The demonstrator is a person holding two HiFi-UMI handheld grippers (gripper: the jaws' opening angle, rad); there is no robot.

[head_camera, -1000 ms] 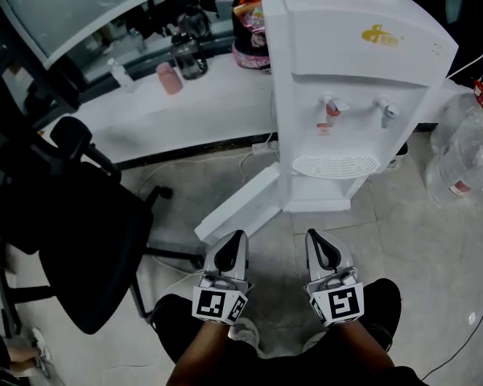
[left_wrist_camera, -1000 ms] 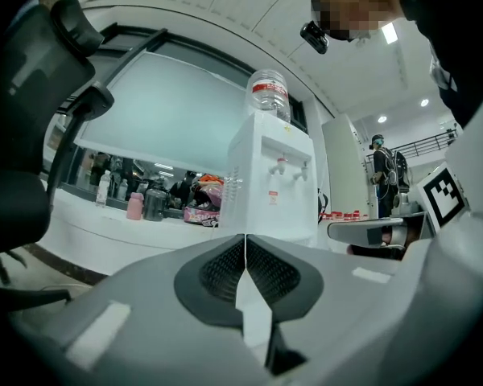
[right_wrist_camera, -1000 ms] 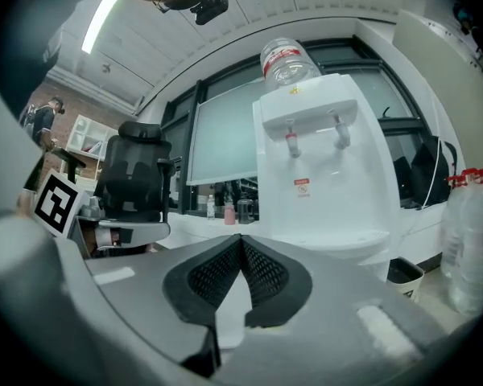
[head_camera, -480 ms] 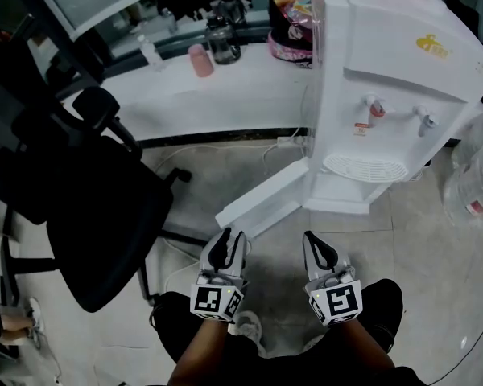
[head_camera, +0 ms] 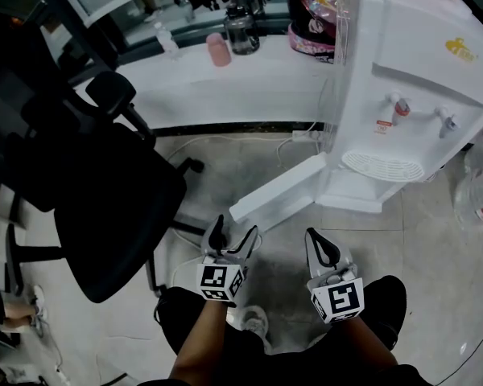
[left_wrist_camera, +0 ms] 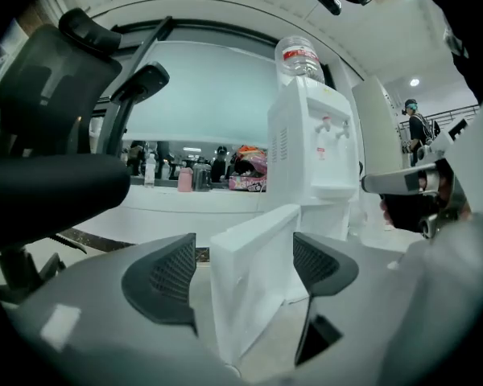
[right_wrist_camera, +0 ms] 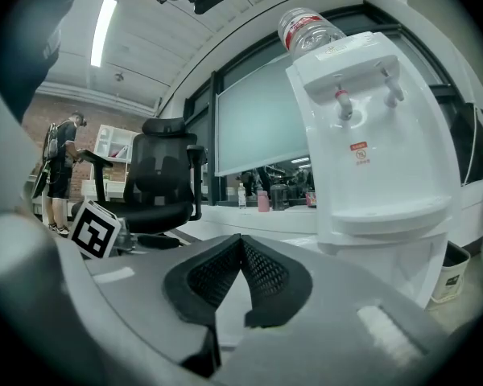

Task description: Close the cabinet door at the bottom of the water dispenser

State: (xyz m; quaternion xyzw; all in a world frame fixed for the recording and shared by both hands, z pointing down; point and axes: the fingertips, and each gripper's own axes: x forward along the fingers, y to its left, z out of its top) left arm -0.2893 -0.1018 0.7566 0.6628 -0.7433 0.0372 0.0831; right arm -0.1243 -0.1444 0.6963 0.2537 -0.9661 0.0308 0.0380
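left gripper view: left hand-held gripper [left_wrist_camera: 243, 241] just opening, empty, cabinet door [left_wrist_camera: 253, 296] ahead; right hand-held gripper [right_wrist_camera: 240, 241] clenched.

Left tool [head_camera: 234, 235] jaws just opened; nearer cabinet door [head_camera: 278, 197] end.

Water dispenser [head_camera: 402, 63]: white body, gold logo [head_camera: 460, 48], red tap [head_camera: 399, 104]. Cabinet door [head_camera: 278, 191]: plain white. Office chair [head_camera: 88, 191]: black. Surface [head_camera: 249, 87]: white. Cup [head_camera: 218, 49]: pink. Floor [head_camera: 386, 240]: mottled grey tiles.

Office: swivel chair [head_camera: 105, 207]; desk [head_camera: 249, 95]; water dispenser [head_camera: 419, 79].
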